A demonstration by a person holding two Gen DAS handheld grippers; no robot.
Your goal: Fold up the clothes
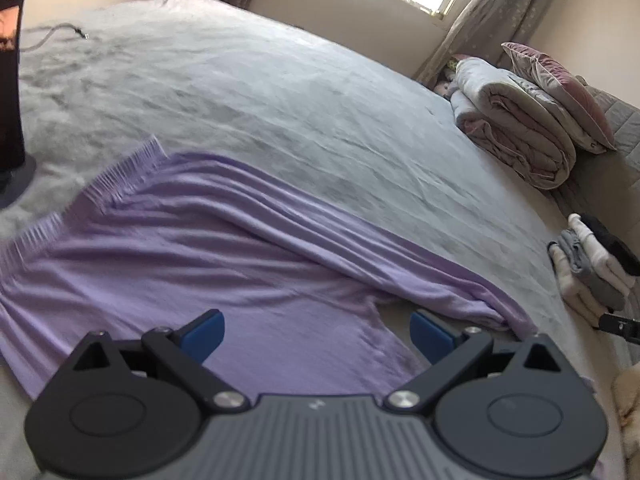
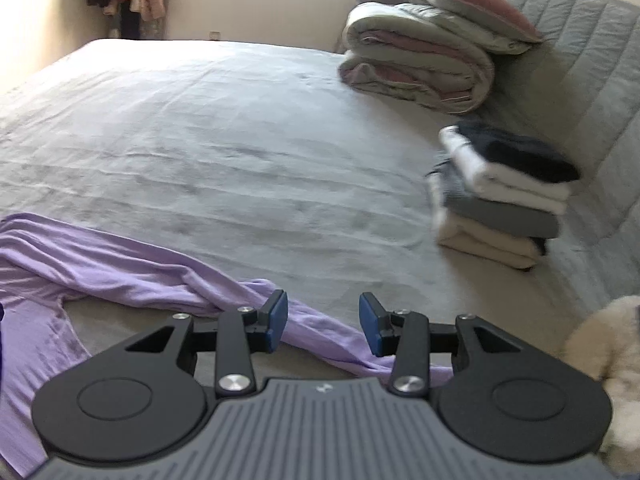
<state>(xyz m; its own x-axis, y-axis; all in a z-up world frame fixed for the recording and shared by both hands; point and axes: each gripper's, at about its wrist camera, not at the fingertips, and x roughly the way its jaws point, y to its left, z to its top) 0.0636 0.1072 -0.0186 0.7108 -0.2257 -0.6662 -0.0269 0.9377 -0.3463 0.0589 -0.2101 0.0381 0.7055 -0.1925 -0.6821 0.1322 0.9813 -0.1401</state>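
A lilac long-sleeved knit top (image 1: 200, 248) lies spread and wrinkled on the grey bed sheet (image 1: 280, 80), with its ribbed hem at the left. My left gripper (image 1: 316, 324) hovers over the top's body near the armpit, jaws wide open and nothing between them. In the right wrist view the top (image 2: 120, 276) lies at the lower left. Its bunched sleeve (image 2: 320, 332) runs diagonally under my right gripper (image 2: 324, 304). That gripper is open, its blue pads apart on either side of the sleeve and not pressing it.
A stack of folded clothes (image 2: 500, 200) sits at the right by the quilted headboard (image 2: 592, 80). A rolled duvet (image 2: 416, 60) with a pillow (image 2: 468, 4) on it lies behind. Something white and fluffy (image 2: 600, 344) is at the right edge. A dark stand (image 1: 12, 80) and a cable (image 1: 52, 32) are at the far left.
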